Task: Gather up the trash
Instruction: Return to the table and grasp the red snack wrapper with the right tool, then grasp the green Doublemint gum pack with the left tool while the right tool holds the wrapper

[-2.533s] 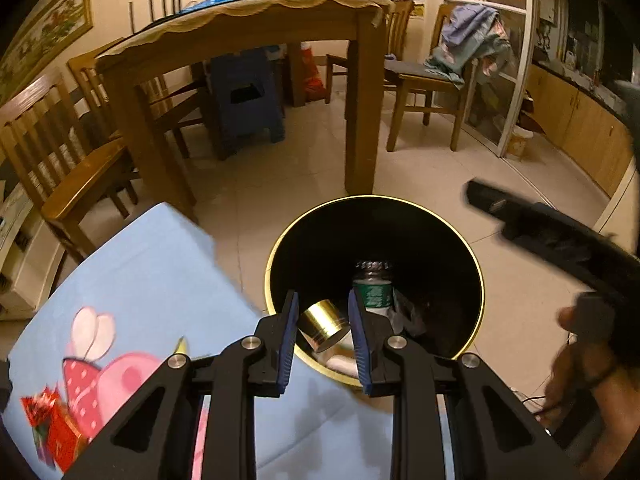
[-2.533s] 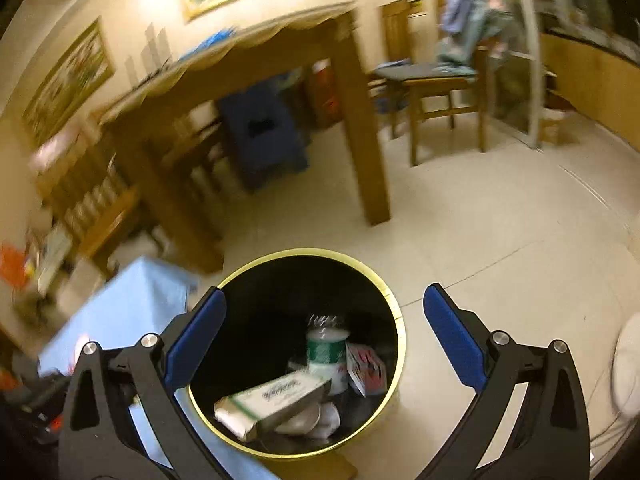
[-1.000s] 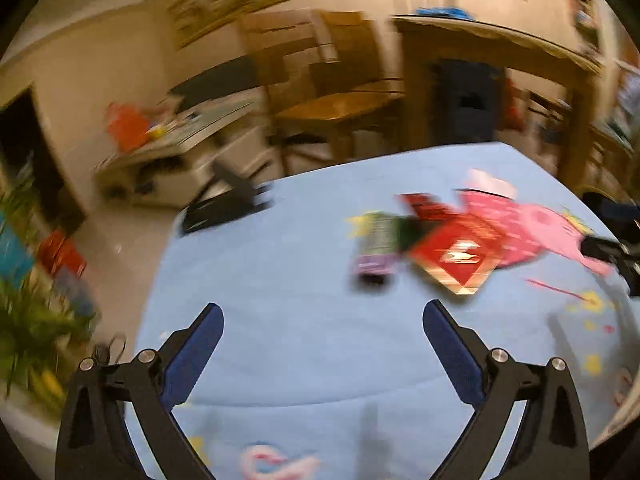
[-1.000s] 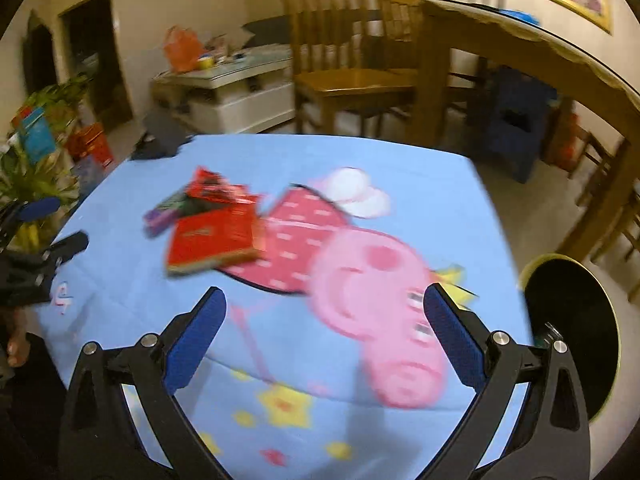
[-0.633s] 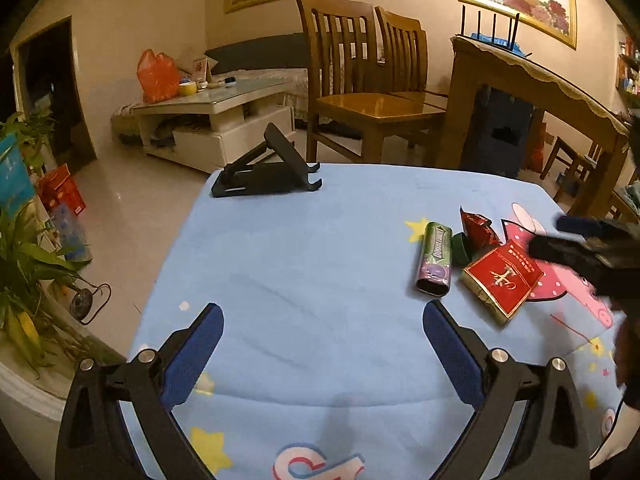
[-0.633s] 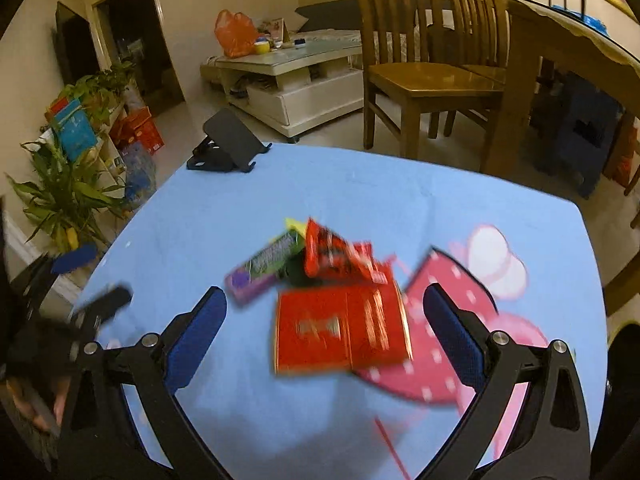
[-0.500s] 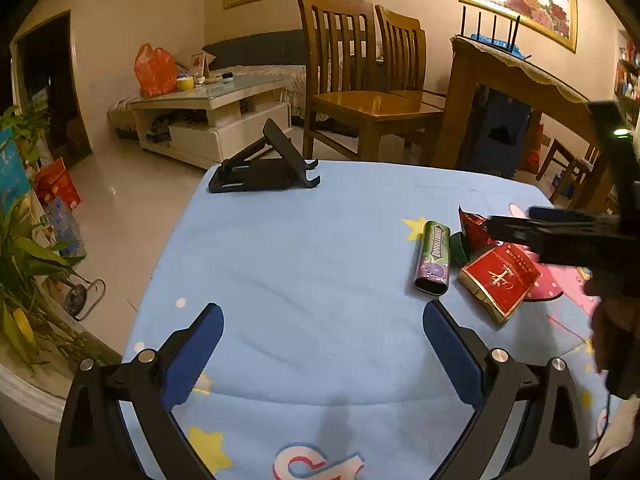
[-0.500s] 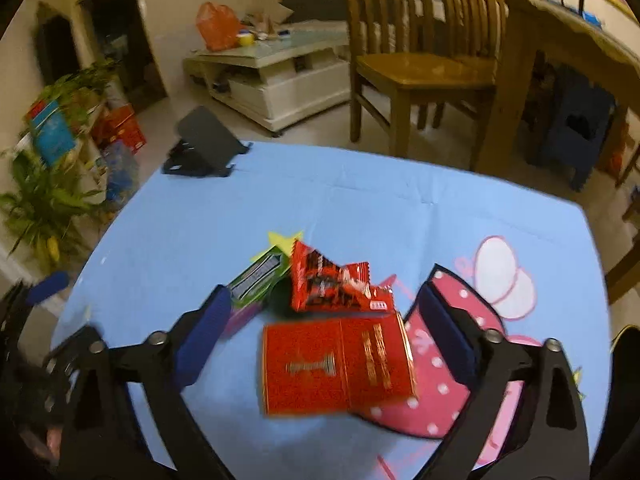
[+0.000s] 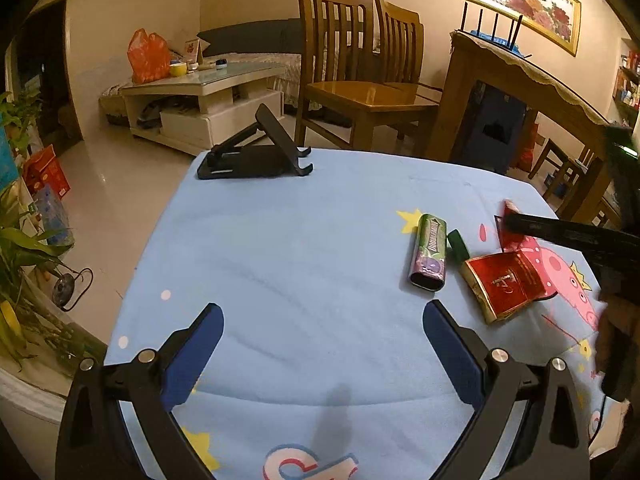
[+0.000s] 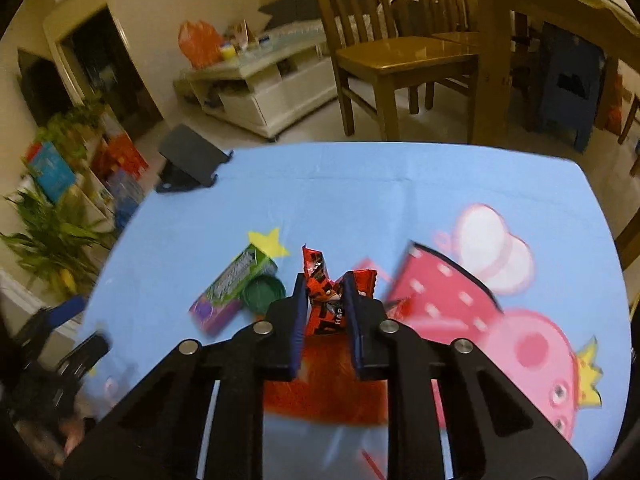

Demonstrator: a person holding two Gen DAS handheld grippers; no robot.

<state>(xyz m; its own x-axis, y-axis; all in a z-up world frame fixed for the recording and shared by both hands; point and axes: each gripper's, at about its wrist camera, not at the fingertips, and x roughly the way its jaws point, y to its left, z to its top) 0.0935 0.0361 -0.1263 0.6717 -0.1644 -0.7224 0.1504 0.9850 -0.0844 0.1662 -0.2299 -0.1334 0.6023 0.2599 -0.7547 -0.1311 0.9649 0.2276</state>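
On the blue cartoon tablecloth (image 9: 300, 264) lie a green-purple gum pack (image 9: 428, 253), a green bottle cap (image 9: 458, 244) and a red box (image 9: 505, 282). My right gripper (image 10: 326, 292) is shut on a red snack wrapper (image 10: 322, 280), crumpled between its pads just above the cloth; the gum pack (image 10: 234, 284), cap (image 10: 264, 292) and red box (image 10: 324, 392) lie beside and under it. In the left wrist view the right gripper (image 9: 516, 222) reaches in from the right over the wrapper (image 9: 505, 216). My left gripper (image 9: 320, 340) is open and empty over bare cloth.
A black phone stand (image 9: 256, 156) sits at the table's far left corner. Wooden chairs (image 9: 360, 80) and a wooden table (image 9: 520, 92) stand behind. A white coffee table (image 9: 200, 100) and plants (image 9: 20, 240) are to the left.
My right gripper has dropped onto the trash pile and shut on the red snack wrapper. My left gripper has held still, open, over the cloth.
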